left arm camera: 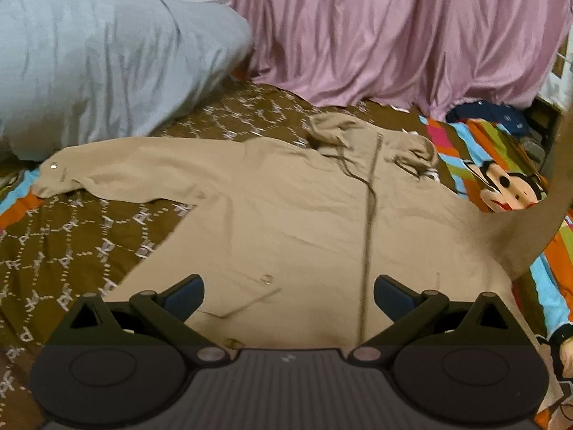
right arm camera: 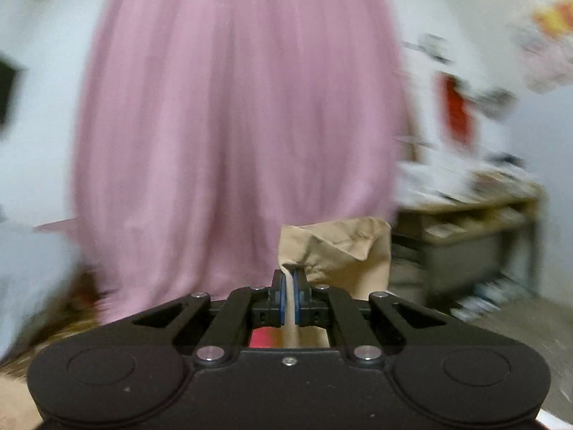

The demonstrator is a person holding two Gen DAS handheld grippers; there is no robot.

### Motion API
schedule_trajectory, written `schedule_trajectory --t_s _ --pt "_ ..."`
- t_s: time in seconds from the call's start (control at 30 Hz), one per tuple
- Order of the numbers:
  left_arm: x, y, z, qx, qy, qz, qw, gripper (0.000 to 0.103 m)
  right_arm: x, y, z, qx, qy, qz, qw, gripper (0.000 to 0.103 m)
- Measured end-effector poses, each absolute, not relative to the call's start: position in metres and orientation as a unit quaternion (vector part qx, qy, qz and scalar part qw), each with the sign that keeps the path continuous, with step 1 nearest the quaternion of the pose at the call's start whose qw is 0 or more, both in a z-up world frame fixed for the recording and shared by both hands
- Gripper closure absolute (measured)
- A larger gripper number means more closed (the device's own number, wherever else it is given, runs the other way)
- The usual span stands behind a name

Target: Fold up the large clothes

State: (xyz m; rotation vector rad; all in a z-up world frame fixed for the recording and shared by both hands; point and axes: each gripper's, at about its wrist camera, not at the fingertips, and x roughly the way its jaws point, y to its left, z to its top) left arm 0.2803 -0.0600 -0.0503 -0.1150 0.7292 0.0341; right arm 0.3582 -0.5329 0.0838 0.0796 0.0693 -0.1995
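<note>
One tan zip-front jacket [left arm camera: 286, 208] lies spread on the patterned bed sheet [left arm camera: 71, 236] beside one grey pillow [left arm camera: 100, 57] and one pink curtain [left arm camera: 394, 36]; left tongs [left arm camera: 288, 294] released above it; right tongs [right arm camera: 290, 294] clenched on one lifted sleeve [right arm camera: 343, 247].

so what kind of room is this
Most likely a bedroom: a tan garment lies spread on a bed with a patterned bedspread, a grey pillow sits at the far side, and a pink curtain hangs behind.
</note>
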Motion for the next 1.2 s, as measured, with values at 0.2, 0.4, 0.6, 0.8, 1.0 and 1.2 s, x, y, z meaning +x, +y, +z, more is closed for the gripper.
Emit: schedule_trajectory --t_s 0.2,0.4,0.6,0.8,1.0,1.2 --pt "0.279 -0.020 -0.047 -0.072 0.351 0.059 0.932 0.001 0.411 -0.384 0.054 -0.039 0.054 0.049 0.997 0.100" --pt "0.289 0.011 -0.057 -0.067 0.353 0.095 0.928 0.001 0.444 -0.264 -0.042 -0.075 0.149 0.142 0.976 0.100" --pt "0.309 0.003 -0.074 -0.039 0.323 0.035 0.945 0.001 0.425 -0.203 -0.124 -0.102 0.277 0.196 0.935 0.076" --pt "0.357 -0.036 -0.101 -0.033 0.329 -0.012 0.944 0.001 0.382 -0.290 -0.108 -0.072 0.280 0.179 0.940 0.025" --pt "0.401 -0.072 -0.148 0.023 0.374 -0.002 0.927 0.001 0.399 -0.431 -0.125 0.036 0.326 -0.014 0.945 0.033" --pt "0.419 -0.079 -0.179 0.044 0.410 0.015 0.911 0.001 0.407 -0.521 -0.186 0.275 0.361 -0.078 0.888 0.070"
